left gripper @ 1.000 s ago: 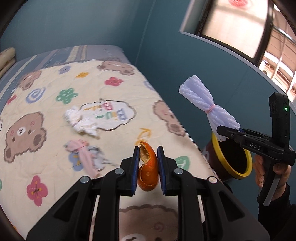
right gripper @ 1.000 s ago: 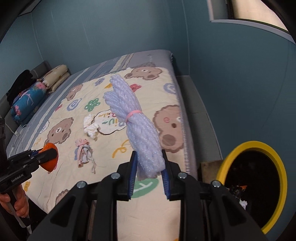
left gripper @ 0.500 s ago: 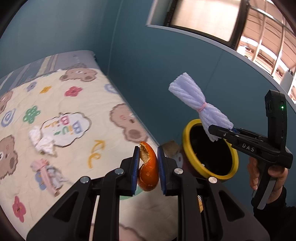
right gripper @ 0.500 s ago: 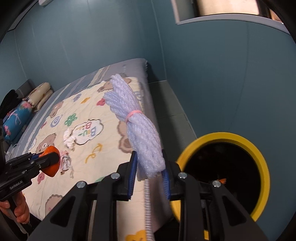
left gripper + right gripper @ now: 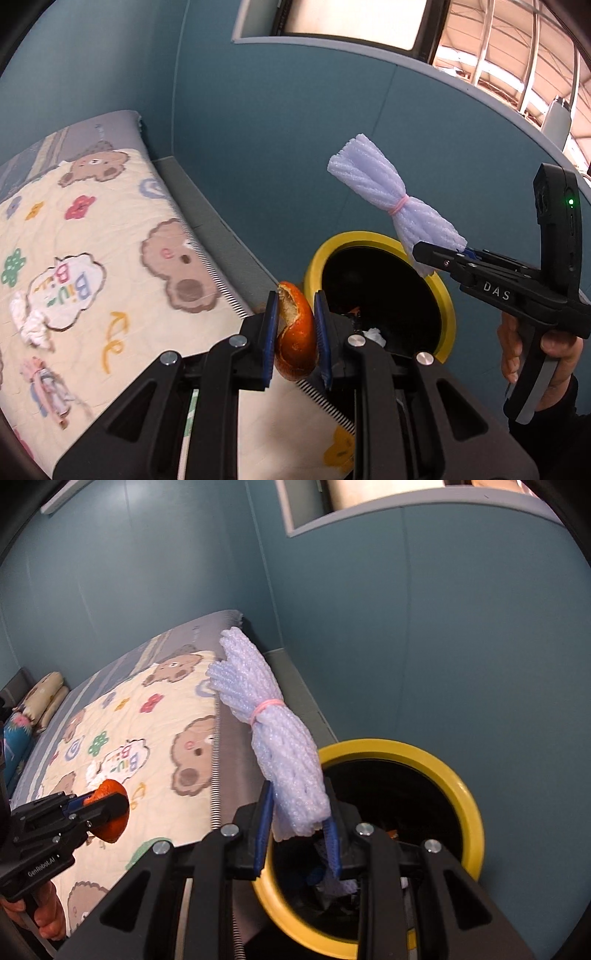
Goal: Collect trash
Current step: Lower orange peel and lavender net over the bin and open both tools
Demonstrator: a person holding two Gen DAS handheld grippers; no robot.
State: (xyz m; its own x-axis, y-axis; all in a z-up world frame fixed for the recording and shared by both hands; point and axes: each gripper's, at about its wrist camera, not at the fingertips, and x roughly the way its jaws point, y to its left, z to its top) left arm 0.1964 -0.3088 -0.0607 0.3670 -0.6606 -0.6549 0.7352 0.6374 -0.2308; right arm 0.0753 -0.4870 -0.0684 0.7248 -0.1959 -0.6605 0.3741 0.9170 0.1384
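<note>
L gripper (image 5: 295,332) is clamped tight on the orange peel (image 5: 295,332), just short of the bin (image 5: 448,295) rim; R gripper (image 5: 299,834) pinches the foam net (image 5: 284,753) over the opening. Risk: peel let go too early lands on the bed (image 5: 110,258), and the tall net could catch the rim. Only L view shows the tissue (image 5: 27,321) and wrapper (image 5: 48,384) left on the bed; R view looks deeper into the bin.

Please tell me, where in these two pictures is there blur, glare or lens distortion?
Left wrist view: the window is overexposed, the quilt at the left edge is motion-blurred, the peel is sharp. Right wrist view: fisheye bends the walls; the bin rim blurs slightly at the bottom.
</note>
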